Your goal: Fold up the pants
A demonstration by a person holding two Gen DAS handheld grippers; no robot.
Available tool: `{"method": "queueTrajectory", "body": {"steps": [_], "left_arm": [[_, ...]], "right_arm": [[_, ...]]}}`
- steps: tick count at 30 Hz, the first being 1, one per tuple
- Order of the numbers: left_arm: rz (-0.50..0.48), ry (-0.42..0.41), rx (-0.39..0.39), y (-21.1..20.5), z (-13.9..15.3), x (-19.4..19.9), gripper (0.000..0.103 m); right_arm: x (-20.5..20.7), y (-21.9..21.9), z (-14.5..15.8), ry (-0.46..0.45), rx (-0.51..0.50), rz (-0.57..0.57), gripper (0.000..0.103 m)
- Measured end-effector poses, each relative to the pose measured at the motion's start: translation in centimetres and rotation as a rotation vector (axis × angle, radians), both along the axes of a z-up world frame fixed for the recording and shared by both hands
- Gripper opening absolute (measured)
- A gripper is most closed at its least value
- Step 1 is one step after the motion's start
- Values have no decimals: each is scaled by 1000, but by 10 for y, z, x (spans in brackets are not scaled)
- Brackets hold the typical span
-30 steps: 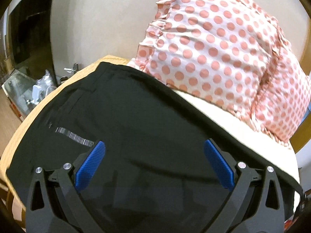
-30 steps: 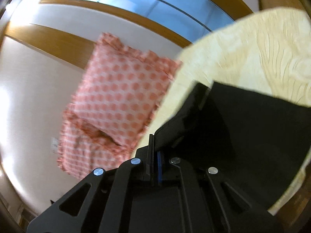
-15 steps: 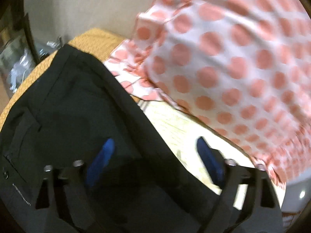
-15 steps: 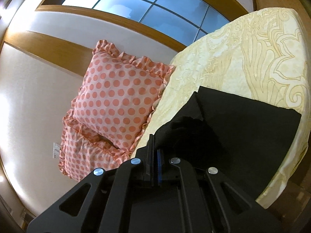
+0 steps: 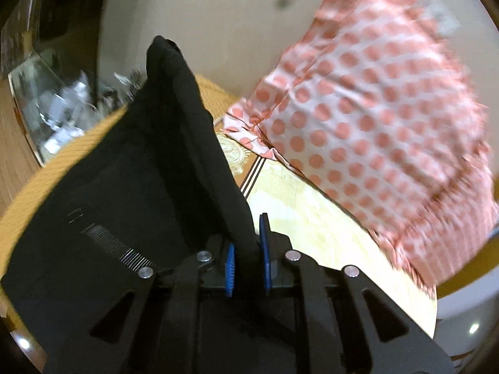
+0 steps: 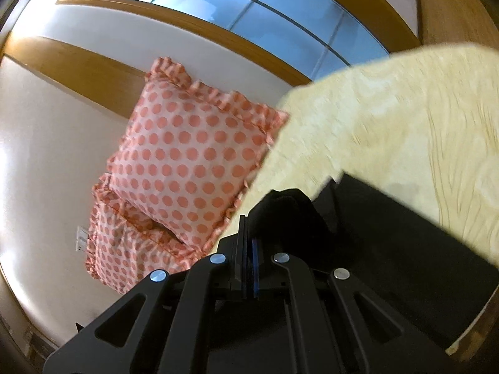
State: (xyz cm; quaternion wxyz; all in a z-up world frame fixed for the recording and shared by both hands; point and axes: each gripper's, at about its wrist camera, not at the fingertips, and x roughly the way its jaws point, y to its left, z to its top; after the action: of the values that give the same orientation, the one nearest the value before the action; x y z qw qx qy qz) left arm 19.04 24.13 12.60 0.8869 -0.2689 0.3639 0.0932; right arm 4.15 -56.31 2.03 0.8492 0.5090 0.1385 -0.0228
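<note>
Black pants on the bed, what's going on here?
A person with two handheld grippers is folding black pants on a bed with a cream patterned cover. The left gripper is pinched on a raised edge of the fabric, pulling it up into a ridge. The right gripper is shut on another bunched edge. Polka-dot pillows lean against the wall behind.

Bed (image 5: pixel 315 218) with a pale yellow patterned cover, carrying black pants and polka-dot pillows.

The black pants (image 5: pixel 124 193) lie spread across the near part of the bed, one edge raised off the cover. Two white pillows with coral dots and ruffled edges (image 6: pixel 187 152) sit at the far side against a cream wall, one resting on top of the other.
</note>
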Motion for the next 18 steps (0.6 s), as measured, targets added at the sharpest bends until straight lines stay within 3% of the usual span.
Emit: {"method": "queueTrajectory", "body": {"steps": [4,8,12,16,18], "left_arm": [[49,-20,56,-9,-10,-94,15],[100,40,-6,-9,-60,-152,15],[123,65,-70,-2,-93,-168,15],[108,38,-72,-3,-90,-166,17],[97,33,-66,-3,-88,-164,17]], "right_arm": [[-19,-6,-11,76,-16,-43,2],[-29,-12,-44,176,74,-54,2],[-35,-13,-50,183,89,-52,2],[-38,-12,-44,200,55,-50,2],[-36,-16,-51,239,92,-46,2]]}}
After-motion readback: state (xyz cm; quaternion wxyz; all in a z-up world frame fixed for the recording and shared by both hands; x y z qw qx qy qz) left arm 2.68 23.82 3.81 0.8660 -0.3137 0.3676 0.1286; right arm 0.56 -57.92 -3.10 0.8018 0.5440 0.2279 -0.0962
